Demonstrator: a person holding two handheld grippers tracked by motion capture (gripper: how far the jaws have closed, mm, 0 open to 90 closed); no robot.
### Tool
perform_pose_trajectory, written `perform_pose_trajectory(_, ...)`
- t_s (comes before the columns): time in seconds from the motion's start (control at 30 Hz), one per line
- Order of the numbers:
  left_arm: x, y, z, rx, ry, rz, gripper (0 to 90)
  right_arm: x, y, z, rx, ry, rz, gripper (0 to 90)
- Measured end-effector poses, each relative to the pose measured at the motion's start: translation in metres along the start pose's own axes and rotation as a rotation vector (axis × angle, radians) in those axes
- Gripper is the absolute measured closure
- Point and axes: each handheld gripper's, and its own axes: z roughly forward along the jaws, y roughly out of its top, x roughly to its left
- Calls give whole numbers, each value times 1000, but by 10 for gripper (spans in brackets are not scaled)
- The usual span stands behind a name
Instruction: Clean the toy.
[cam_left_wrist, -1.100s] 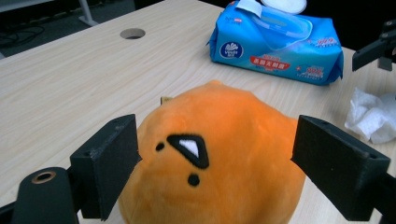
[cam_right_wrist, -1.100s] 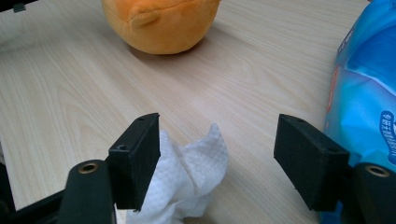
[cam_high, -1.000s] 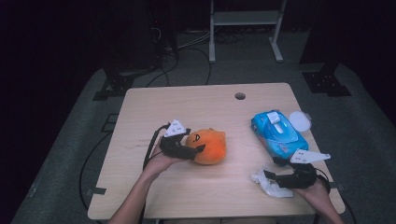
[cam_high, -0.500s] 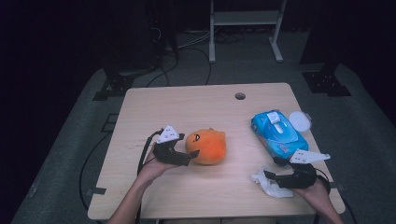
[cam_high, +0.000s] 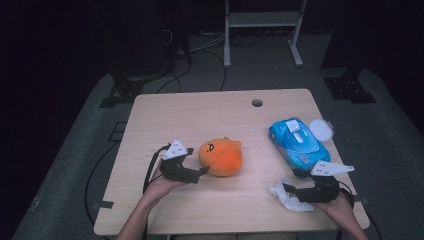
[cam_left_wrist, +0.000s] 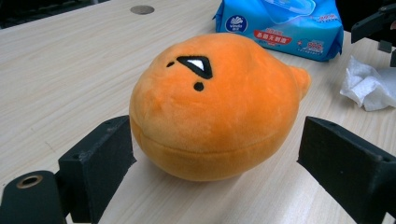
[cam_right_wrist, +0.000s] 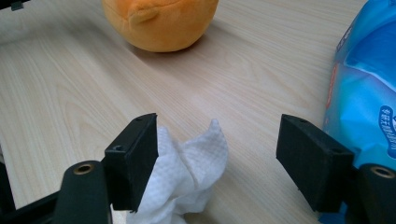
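An orange plush ball with a stitched face (cam_high: 221, 156) rests on the wooden table (cam_high: 210, 115). My left gripper (cam_high: 200, 175) lies just left of it, pointing at it. In the left gripper view the plush (cam_left_wrist: 215, 107) sits between the jaws; they have just been opening, and the right pad stands clear of it. My right gripper (cam_high: 292, 181) is open at the near right, level with the table. A crumpled white tissue (cam_right_wrist: 187, 163) lies between its jaws, against the left pad (cam_right_wrist: 135, 158).
A blue pack of wet wipes (cam_high: 297, 142) lies behind the right gripper, with a round white lid (cam_high: 320, 129) beside it. A cable hole (cam_high: 257, 103) sits near the table's far edge. A metal stand (cam_high: 262, 20) and cables are on the floor beyond.
The left gripper has drawn back a little towards the near left and its jaws have widened off the plush, which stays put. The right gripper and tissue have not moved.
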Motion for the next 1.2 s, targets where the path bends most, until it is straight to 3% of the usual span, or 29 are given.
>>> perform_pose_trajectory(1.2,1,-37,-17,29,54,-52,82,1,-3,2,19,-4,-3,276)
